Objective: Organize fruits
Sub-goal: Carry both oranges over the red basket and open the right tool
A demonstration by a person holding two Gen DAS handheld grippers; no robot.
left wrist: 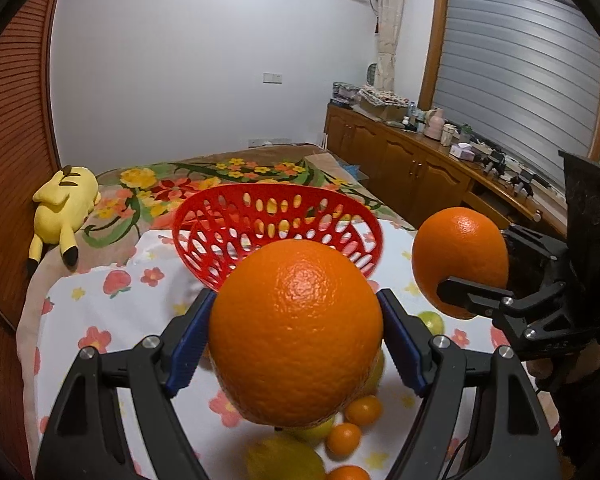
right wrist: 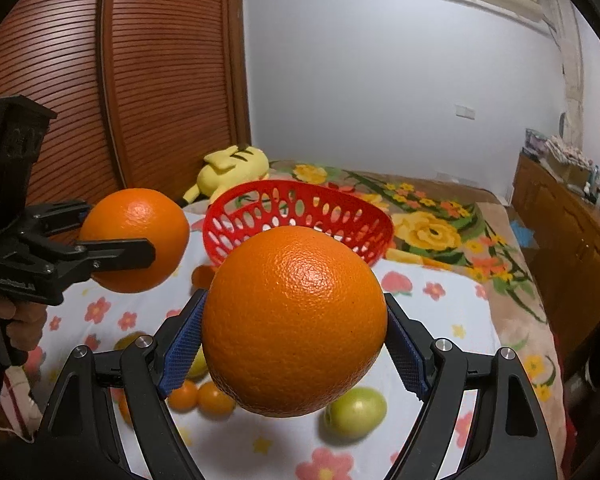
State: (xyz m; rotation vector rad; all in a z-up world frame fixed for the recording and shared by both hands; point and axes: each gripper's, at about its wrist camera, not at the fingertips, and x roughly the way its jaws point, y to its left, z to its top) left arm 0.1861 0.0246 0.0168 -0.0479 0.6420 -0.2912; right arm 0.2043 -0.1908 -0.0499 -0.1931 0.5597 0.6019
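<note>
Two large oranges are held in the air above a flowered white cloth (left wrist: 112, 312). My left gripper (left wrist: 296, 296) is shut on one orange (left wrist: 296, 344), blue pads pressing on both sides. My right gripper (right wrist: 294, 298) is shut on the other orange (right wrist: 294, 328). Each view shows the other gripper too: the right gripper (left wrist: 472, 264) with its orange (left wrist: 456, 248) at the right, the left gripper (right wrist: 120, 232) with its orange (right wrist: 140, 216) at the left. A red perforated basket (left wrist: 340, 236) (right wrist: 340, 216) stands tilted just beyond both oranges. Small tangerines (left wrist: 344, 440) (right wrist: 200, 398) and green fruits (right wrist: 356, 412) (left wrist: 432, 322) lie on the cloth below.
A yellow plush toy (left wrist: 64, 216) (right wrist: 232, 168) lies on the floral bedspread (right wrist: 440, 232) at the far left. A slatted wooden wardrobe (right wrist: 160, 80) stands on the left. A wooden cabinet (left wrist: 400, 160) with clutter on top runs along the right under the window.
</note>
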